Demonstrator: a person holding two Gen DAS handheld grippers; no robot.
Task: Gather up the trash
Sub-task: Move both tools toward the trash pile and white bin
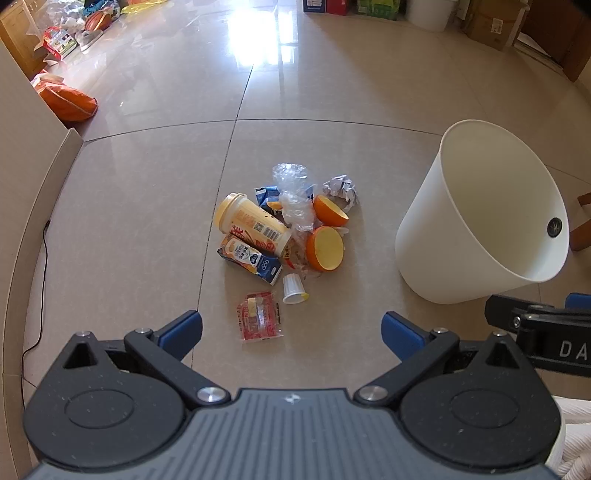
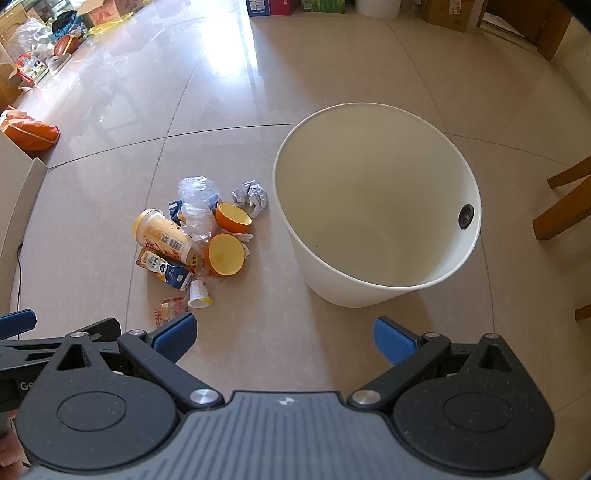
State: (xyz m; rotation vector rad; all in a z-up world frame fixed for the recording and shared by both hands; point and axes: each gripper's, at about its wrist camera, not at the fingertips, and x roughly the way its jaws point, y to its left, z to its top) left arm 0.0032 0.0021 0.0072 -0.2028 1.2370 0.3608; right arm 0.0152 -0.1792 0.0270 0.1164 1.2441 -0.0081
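Observation:
A heap of trash lies on the tiled floor: a yellow cup (image 1: pixel 251 223) on its side, a flattened milk carton (image 1: pixel 251 260), two orange peel halves (image 1: pixel 325 247), clear crumpled plastic (image 1: pixel 293 199), a paper ball (image 1: pixel 341 190), a small white cup (image 1: pixel 293 290) and a red wrapper (image 1: pixel 258 319). An empty white bin (image 2: pixel 376 206) stands right of the heap. My left gripper (image 1: pixel 291 332) is open, hovering just short of the red wrapper. Before the bin's near side, my right gripper (image 2: pixel 284 338) is open and holds nothing.
An orange bag (image 1: pixel 68 101) lies by the left wall, with a black cable (image 1: pixel 40 277) running along it. Boxes, a ball and bags crowd the far left corner (image 1: pixel 74 26). Wooden chair legs (image 2: pixel 565 199) stand right of the bin. Cartons line the far wall.

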